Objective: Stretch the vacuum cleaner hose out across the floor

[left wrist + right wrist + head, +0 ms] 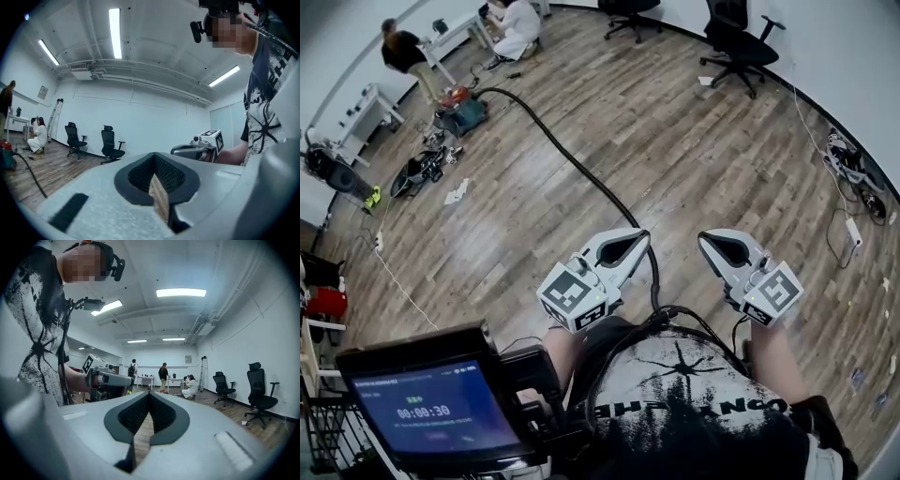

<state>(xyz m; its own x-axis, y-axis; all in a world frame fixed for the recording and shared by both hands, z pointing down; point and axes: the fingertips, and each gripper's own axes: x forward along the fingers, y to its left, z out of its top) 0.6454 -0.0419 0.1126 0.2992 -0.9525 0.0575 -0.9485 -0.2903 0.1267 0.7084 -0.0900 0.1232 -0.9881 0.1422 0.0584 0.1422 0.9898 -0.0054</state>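
The black vacuum hose (572, 161) runs over the wooden floor from the teal and red vacuum cleaner (461, 111) at the back left to just below my grippers. In the left gripper view the hose (30, 171) lies on the floor at the left. My left gripper (643, 234) and right gripper (703, 238) are held side by side in front of the person's chest, above the hose's near end. Both are shut with nothing between the jaws, as their own views show for the left gripper (153, 157) and the right gripper (149, 394). Neither touches the hose.
Two black office chairs (739, 45) stand at the back right. Two people (405, 52) are near white desks at the back left. Cables and a power strip (853, 230) lie along the right wall. Black gear (417, 171) lies on the floor at the left. A screen (427, 405) sits at lower left.
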